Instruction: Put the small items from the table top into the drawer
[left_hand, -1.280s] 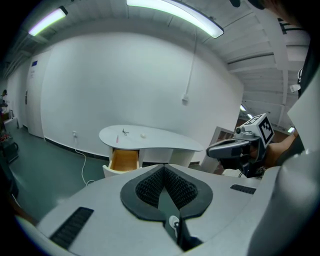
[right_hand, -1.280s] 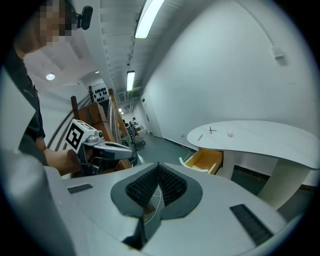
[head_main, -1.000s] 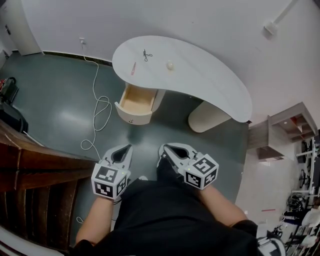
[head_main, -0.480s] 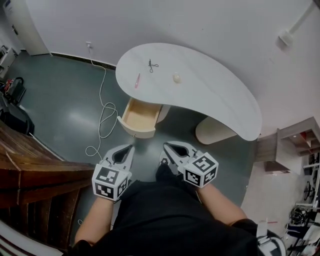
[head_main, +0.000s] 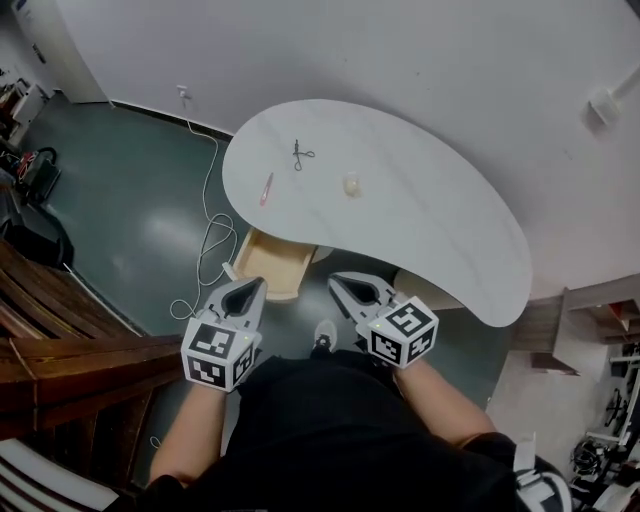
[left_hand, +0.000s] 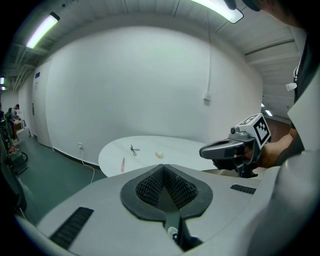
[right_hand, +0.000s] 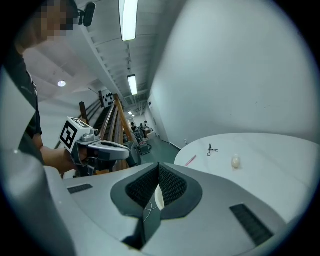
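We find nothing stowed: pen (head_main: 266, 188), clip (head_main: 302, 153), cream lump (head_main: 351, 185) on bench (head_main: 440, 225), 12 o'clock; drawer (head_main: 268, 262) open; left gripper (head_main: 257, 287), right gripper (head_main: 337, 281) jaws together, empty

No words, numbers or brands are legible; only black-and-white square marker patterns stand on the white cube (head_main: 216, 356) of the left claw (head_main: 257, 288) and the white cube (head_main: 402, 336) of the right claw (head_main: 335, 279).
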